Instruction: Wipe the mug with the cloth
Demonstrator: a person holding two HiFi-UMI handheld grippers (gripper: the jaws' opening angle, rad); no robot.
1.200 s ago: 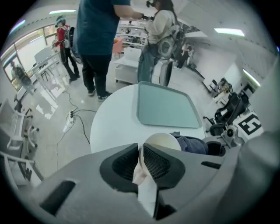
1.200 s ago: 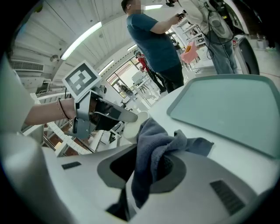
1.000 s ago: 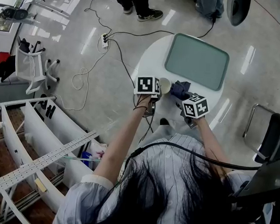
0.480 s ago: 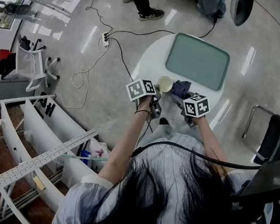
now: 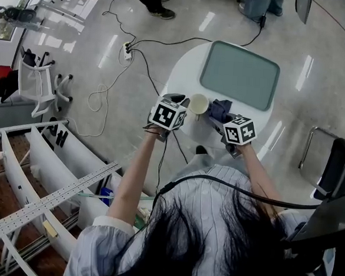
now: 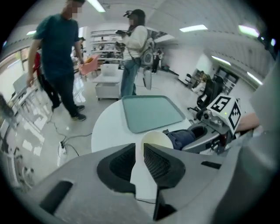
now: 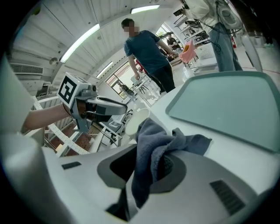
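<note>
A cream mug (image 5: 198,104) stands near the front edge of the round white table (image 5: 186,64). My left gripper (image 5: 180,99) is at the mug's left side. In the left gripper view the jaws of the left gripper (image 6: 140,151) stand almost together. A thin white strip that runs up to the mug (image 6: 156,139) fills the gap between them. A dark blue cloth (image 5: 220,110) lies bunched just right of the mug. My right gripper (image 5: 225,119) is shut on the cloth (image 7: 153,140), which hangs over the jaws of the right gripper (image 7: 146,161).
A teal tray (image 5: 240,74) lies on the far half of the table. Cables and a power strip (image 5: 129,49) run over the floor to the left. Two people (image 6: 59,57) stand beyond the table. A chair (image 5: 338,169) is at the right and white racks (image 5: 53,155) at the left.
My left gripper has drawn back to the left toward the table's edge, and its marker cube has tilted. The mug shifted slightly left with it. The right gripper and cloth stayed put.
</note>
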